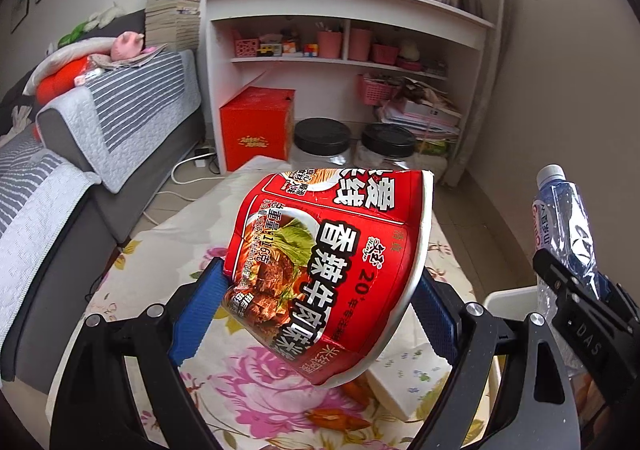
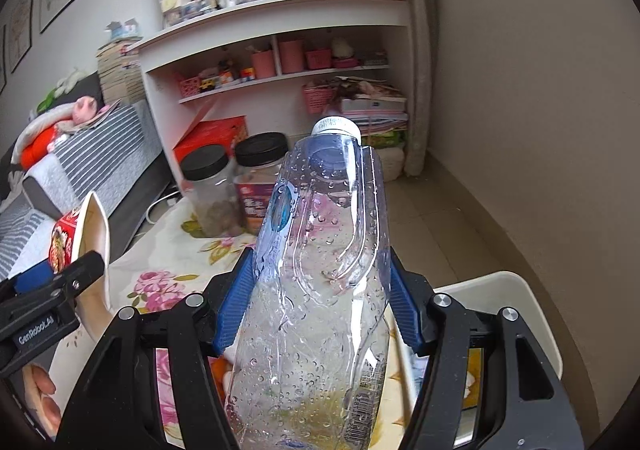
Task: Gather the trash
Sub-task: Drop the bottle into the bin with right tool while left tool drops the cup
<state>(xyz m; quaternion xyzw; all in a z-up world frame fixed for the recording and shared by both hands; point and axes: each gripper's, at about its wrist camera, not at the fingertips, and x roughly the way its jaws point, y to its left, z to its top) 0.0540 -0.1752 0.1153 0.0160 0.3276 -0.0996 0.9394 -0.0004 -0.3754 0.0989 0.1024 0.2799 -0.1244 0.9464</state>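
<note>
noodle cup (image 1: 332, 274), light crushable paper, sits clamped across its walls in the left gripper (image 1: 316, 318); at three o'clock the right gripper (image 2: 320, 298) pinches a thin, damp, probably slippery bottle (image 2: 320, 270) mid-body, both above the floral cloth (image 1: 224, 382)

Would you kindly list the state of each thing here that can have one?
Noodle bowl: squashed, tilted, held off the table.
Water bottle: capped, crumpled, droplets inside, held.
Left gripper: shut on the bowl.
Right gripper: shut on the bottle.
Two jars: lids on.
</note>
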